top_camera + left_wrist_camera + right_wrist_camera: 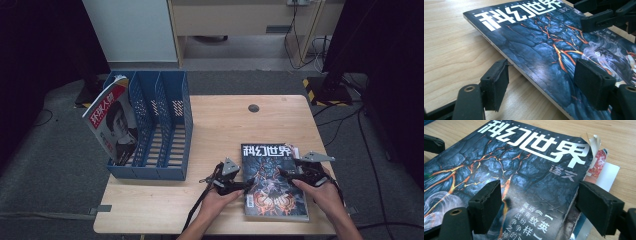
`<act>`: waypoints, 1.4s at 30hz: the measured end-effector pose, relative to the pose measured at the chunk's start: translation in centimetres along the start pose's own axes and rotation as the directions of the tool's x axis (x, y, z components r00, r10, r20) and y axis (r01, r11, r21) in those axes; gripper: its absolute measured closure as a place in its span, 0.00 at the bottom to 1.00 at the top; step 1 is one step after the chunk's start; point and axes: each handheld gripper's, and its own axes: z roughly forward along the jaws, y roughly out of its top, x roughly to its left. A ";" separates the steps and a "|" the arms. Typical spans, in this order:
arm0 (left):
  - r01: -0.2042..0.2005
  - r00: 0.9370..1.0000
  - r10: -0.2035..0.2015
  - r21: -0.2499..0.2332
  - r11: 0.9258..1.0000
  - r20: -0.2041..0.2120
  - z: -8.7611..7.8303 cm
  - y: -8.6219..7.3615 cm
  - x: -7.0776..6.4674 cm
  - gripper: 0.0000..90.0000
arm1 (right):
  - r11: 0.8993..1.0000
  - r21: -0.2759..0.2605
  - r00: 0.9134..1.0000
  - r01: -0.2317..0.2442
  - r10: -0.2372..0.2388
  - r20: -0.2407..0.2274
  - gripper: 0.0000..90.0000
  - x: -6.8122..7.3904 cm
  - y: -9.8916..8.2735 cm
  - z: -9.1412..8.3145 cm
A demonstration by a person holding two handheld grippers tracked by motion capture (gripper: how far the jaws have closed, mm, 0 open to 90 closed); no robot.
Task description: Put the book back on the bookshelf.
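A dark blue magazine with white characters and orange cracks on its cover lies flat at the table's front right. My left gripper is at its left edge. In the left gripper view the jaws stand open astride the spine of the magazine, one pad over the wood and one over the cover. My right gripper is at the right edge. Its jaws are open astride the curled, worn page edge of the magazine. No pad presses on the magazine.
A blue file rack with three slots stands at the table's left. Another magazine leans in its leftmost slot. A round cable hole sits at the back of the wooden table. Loose pages stick out under the cover's top corner.
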 end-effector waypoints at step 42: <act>-0.043 0.999 0.043 0.018 0.999 0.010 -1.0 -0.3 -1.2 0.38 | 1.000 0.025 1.000 0.018 -0.018 0.007 0.25 0.6 0.8 0.4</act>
